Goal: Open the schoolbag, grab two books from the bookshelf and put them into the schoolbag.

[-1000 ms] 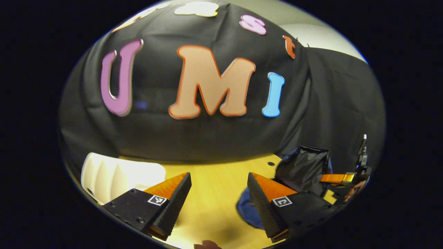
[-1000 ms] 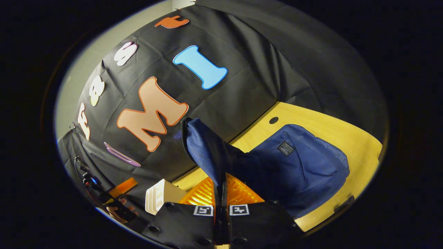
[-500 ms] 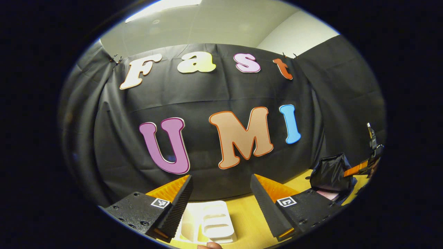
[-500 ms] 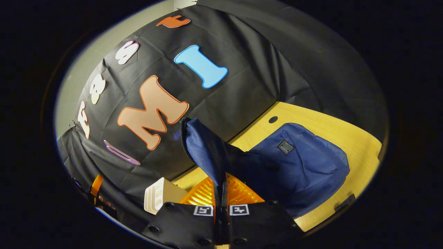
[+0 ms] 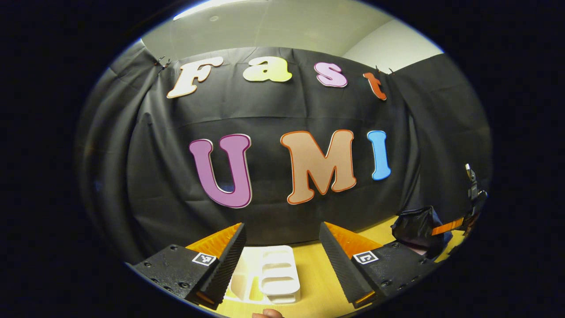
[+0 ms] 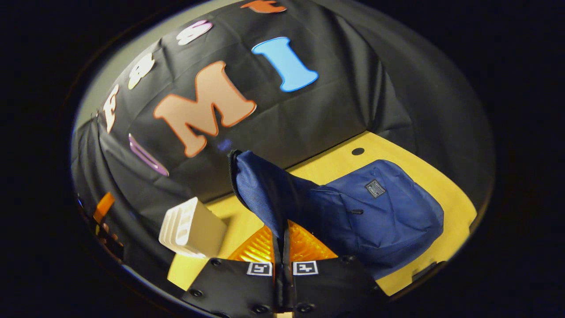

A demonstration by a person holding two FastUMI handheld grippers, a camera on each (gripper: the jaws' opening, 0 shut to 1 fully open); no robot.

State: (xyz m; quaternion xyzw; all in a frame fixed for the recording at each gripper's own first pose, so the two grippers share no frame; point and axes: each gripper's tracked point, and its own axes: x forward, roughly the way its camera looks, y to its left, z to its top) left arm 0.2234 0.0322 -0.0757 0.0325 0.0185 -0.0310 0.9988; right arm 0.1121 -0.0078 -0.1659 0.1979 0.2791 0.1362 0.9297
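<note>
Left gripper view: left gripper (image 5: 281, 256) hangs empty above the yellow table (image 5: 315, 287), its two ridged fingers spread wide apart. Just below and between them lies a white bookshelf (image 5: 269, 276), a slotted rack whose compartments look empty; no books can be made out. Far to the right, the other gripper pinches dark fabric.

Right gripper view: right gripper (image 6: 282, 247) has its fingers pressed together on a raised flap of the blue schoolbag (image 6: 379, 212), holding the zippered edge up off the table. The bag's body lies flat to the right; the white rack stands to the left, near but apart from it.

To do this step well, I judge the right gripper should keep the flap high and steady so the mouth stays open, while the left descends squarely over the rack's slots.
</note>
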